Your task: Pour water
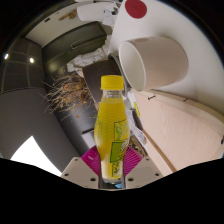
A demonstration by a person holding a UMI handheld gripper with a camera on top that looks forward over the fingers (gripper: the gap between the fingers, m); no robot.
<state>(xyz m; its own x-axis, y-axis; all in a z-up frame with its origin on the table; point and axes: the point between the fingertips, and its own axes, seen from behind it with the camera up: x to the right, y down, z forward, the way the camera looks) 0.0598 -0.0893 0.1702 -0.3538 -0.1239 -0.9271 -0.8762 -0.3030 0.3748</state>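
The gripper (113, 168) is being seen from just behind its two fingers, and a plastic bottle (112, 125) is being held between them. The magenta pads (96, 160) are being pressed against the lower part of the bottle from both sides, so the gripper is being kept closed on it at about the bottle's width. The bottle is filled with a yellow liquid, is capped by a yellow cap (113, 83), and is wrapped with a yellow-green label (117, 135) on its lower half. It is being held roughly upright, with only a slight lean, and its base is hidden between the fingers, so whether it is resting on anything cannot be told.

Just beyond the bottle, up and to its right, a large white cup (155, 62) is being shown with its open mouth turned toward the bottle's cap; the two are close but are not touching. A pale worktop (185, 125) is being seen beneath and beside the cup. To the left of the bottle, farther back, a clump of dry brown twigs (72, 95) is lying against a grey surface (30, 110). Farthest away, a white object with a red round mark (135, 8) is being seen above the cup.
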